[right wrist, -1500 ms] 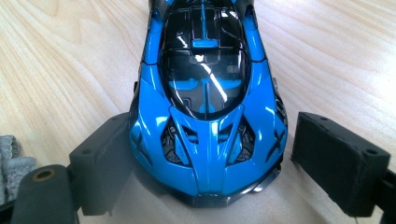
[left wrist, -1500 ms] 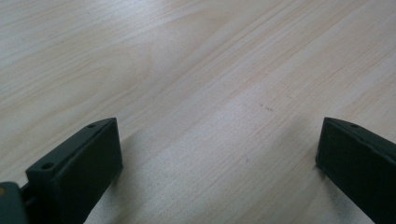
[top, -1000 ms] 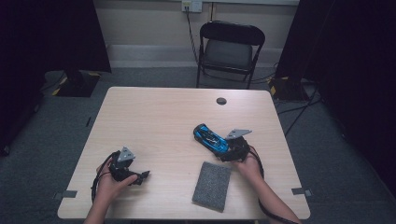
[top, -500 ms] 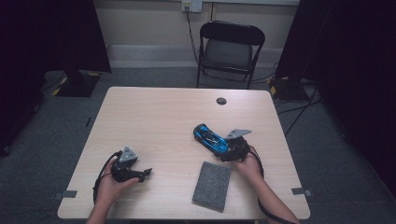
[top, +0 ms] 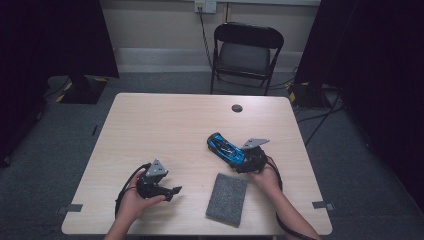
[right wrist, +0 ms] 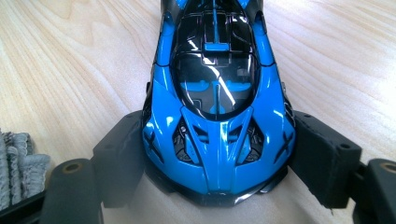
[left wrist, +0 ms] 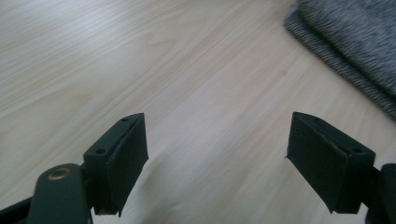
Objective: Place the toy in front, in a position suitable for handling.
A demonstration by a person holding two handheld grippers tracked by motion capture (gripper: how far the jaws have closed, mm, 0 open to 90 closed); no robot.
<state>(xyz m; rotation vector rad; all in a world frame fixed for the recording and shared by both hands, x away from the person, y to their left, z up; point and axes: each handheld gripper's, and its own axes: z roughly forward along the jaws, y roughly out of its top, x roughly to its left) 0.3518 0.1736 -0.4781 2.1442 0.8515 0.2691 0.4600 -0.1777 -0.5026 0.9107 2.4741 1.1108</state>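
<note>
— What have you got in your right gripper (right wrist: 217,163)?

— You've got the blue toy car (right wrist: 217,107) sitting between the two black jaws, one pad against each flank near the end closest to you, and the car's body runs straight away from you along the pale wooden table (right wrist: 70,56).

— Are the pads actually pressing?

— They look tight to the bodywork on both sides, though the left contact is in shadow. At your lower left, the edge of a grey fuzzy cloth (right wrist: 16,163) lies on the table, just beside the jaw.
</note>
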